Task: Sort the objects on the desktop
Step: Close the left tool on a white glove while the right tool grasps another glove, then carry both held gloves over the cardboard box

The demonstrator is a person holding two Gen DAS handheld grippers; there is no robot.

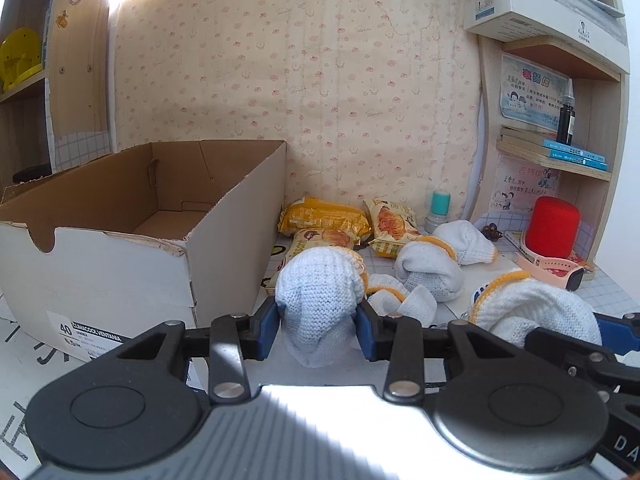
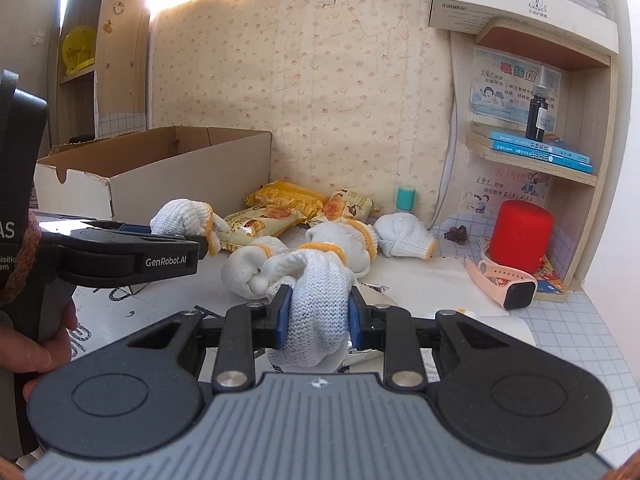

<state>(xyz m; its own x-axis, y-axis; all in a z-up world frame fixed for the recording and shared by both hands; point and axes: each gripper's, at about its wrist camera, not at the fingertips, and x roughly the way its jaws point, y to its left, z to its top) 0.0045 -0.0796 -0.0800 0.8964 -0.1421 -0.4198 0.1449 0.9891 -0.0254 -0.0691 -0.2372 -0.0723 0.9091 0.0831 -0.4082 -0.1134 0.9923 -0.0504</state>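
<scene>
My left gripper (image 1: 316,328) is shut on a rolled white knit glove (image 1: 316,292) with a yellow cuff, held just right of the open cardboard box (image 1: 224,240). My right gripper (image 2: 318,316) is shut on another white glove (image 2: 316,292). It also shows at the right of the left wrist view (image 1: 532,308). The left gripper and its glove (image 2: 184,216) show at the left of the right wrist view. Several more rolled gloves (image 2: 348,244) lie on the desk, with three yellow snack packets (image 2: 286,196) behind them.
The box (image 2: 160,168) stands at the left against the wall. A red cylinder (image 2: 520,236), a pink smartwatch (image 2: 508,280) and a teal-capped stamp (image 2: 405,198) sit at the right. A shelf unit (image 2: 536,152) with books and a dark bottle rises at the right.
</scene>
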